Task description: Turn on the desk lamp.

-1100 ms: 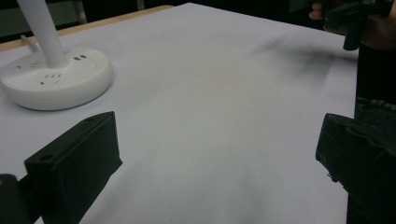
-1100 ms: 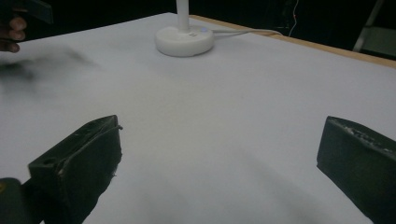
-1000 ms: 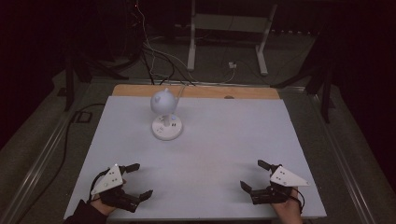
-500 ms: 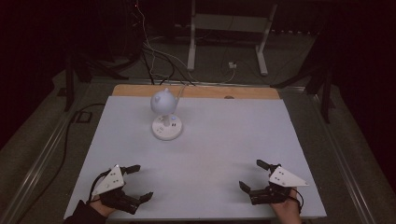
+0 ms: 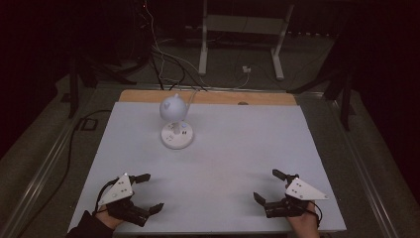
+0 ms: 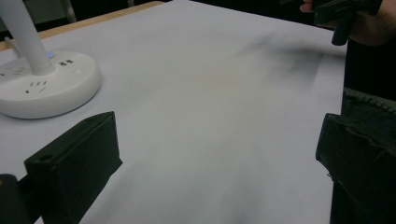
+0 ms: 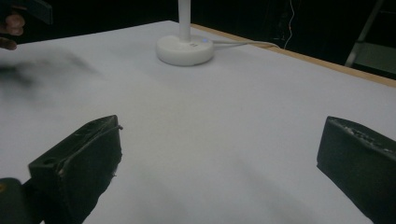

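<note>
White and round-based, the small plastic desk lamp [image 5: 176,128] with its ball-shaped head stands toward the far left of the pale grey bench [image 5: 237,148], well apart from both your tools, so I judge you are at the start, before any reach. Your left tool [image 5: 146,192] and right tool [image 5: 266,186] rest low at the near corners, each with its jaws spread wide and holding nothing, hands behind them at the bench edge. The next move likely calls for carrying one tool forward toward the lamp's base, jaws kept apart until they flank it.
</note>
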Motion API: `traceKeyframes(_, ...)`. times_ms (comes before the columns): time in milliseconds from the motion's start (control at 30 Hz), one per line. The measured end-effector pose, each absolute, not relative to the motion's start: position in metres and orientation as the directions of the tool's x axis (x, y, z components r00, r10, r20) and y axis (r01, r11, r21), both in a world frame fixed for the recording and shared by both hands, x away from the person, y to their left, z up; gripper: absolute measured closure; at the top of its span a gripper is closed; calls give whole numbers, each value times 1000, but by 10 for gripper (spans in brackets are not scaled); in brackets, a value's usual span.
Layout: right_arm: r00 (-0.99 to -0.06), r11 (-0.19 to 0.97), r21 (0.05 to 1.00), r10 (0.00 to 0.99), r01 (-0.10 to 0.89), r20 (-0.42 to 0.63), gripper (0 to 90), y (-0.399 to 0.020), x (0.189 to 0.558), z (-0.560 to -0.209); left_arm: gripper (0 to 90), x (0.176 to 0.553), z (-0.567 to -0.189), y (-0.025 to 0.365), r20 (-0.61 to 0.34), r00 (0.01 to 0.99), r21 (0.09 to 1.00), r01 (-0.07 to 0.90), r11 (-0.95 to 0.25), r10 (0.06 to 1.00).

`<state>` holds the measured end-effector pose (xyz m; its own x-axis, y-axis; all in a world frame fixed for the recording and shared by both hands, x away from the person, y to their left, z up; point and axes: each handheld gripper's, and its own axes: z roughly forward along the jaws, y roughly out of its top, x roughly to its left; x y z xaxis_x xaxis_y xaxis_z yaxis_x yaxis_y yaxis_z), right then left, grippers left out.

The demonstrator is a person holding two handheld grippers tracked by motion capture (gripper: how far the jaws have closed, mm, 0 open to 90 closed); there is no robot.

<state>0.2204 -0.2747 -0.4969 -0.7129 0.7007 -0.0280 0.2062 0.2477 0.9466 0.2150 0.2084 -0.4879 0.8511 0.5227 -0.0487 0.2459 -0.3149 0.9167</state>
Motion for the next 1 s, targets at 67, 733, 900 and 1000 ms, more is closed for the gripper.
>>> traceKeyframes(67, -711, 246, 946, 703, 212, -24, 0, -275, 220, -497, 3, 215, -485, 208, -57, 852, 914, 255, -317, 521)
traceKeyframes(733, -704, 225, 953, 710, 204, -16, 0, -275, 219, -496, 3, 230, -446, 189, -28, 818, 923, 242, -300, 575)
traceKeyframes(900, -705, 225, 952, 709, 206, -15, 0, -275, 219, -496, 3, 237, -442, 182, -30, 804, 925, 248, -289, 594)
traceKeyframes(1000, -706, 226, 953, 708, 203, -17, 0, -275, 219, -496, 3, 241, -439, 178, -32, 799, 928, 247, -280, 600)
